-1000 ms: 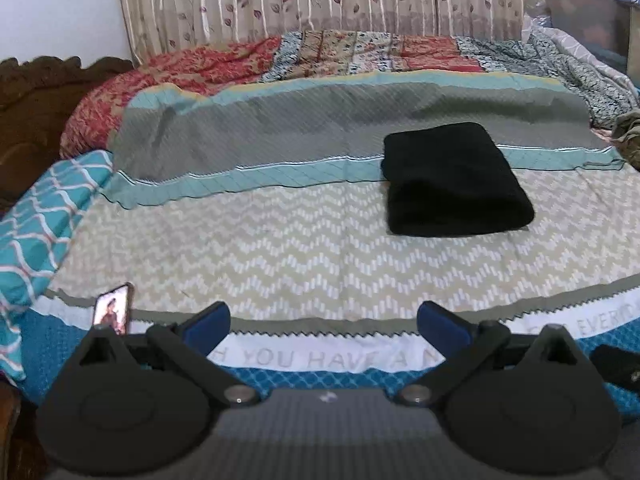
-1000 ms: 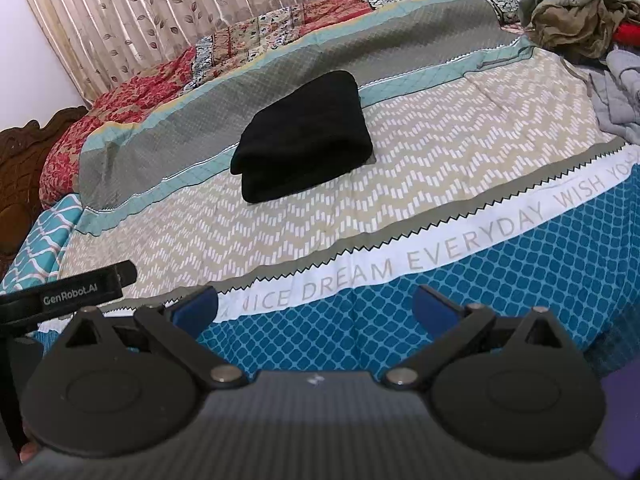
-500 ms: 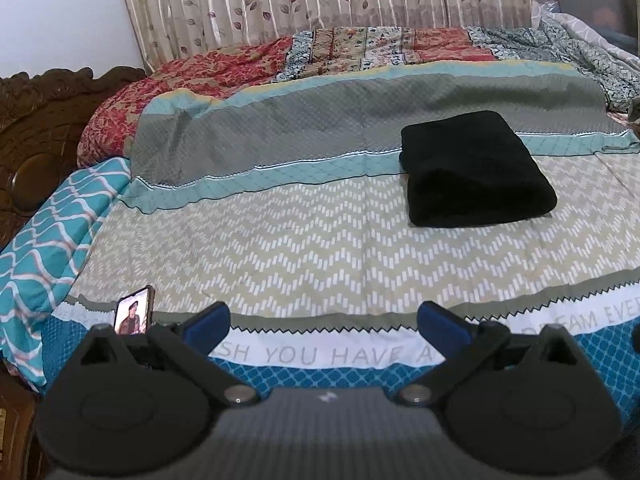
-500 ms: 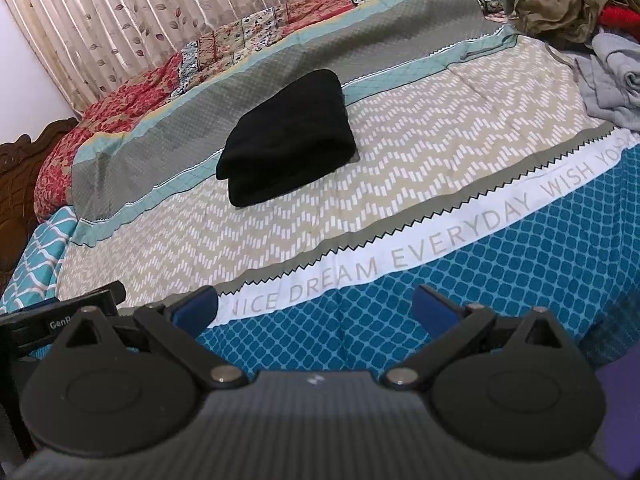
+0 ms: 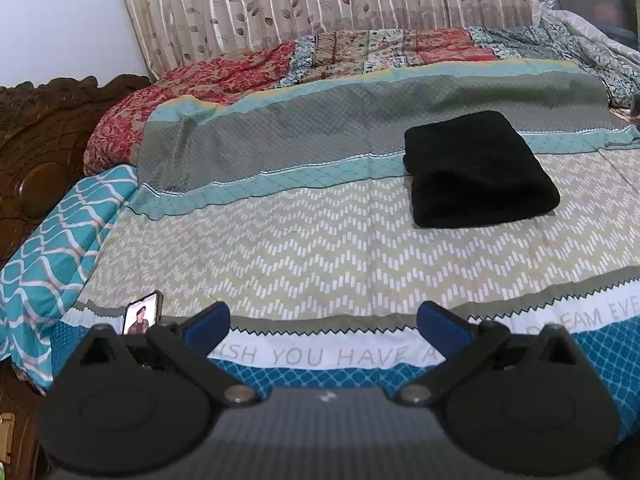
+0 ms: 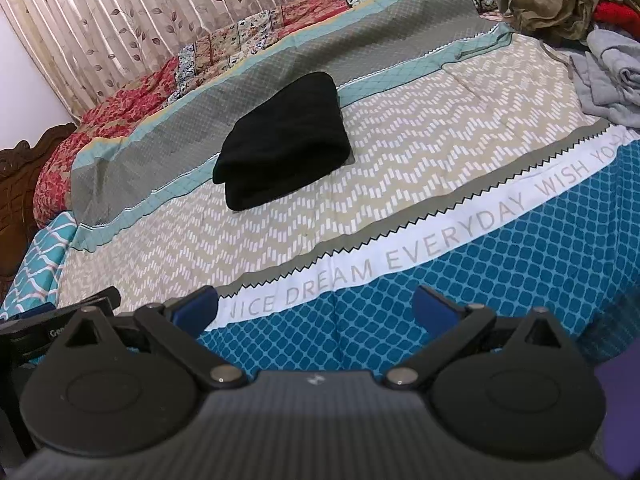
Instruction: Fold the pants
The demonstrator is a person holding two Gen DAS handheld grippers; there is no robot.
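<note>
Black folded pants point(image 5: 478, 170) lie on the bedspread point(image 5: 320, 248), well apart from the left tool point(image 5: 323, 322), spread wide over the near edge beside a phone point(image 5: 141, 314). From the right wrist, the right tool point(image 6: 316, 306) gapes empty; a clothes heap point(image 6: 568, 4) sits far right.

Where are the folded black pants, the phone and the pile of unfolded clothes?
folded black pants point(image 5: 476, 168): left wrist view, middle of top layer.
phone point(image 5: 140, 314): left wrist view, lit screen.
pile of unfolded clothes point(image 6: 560, 4): right wrist view, olive garment on top.
</note>
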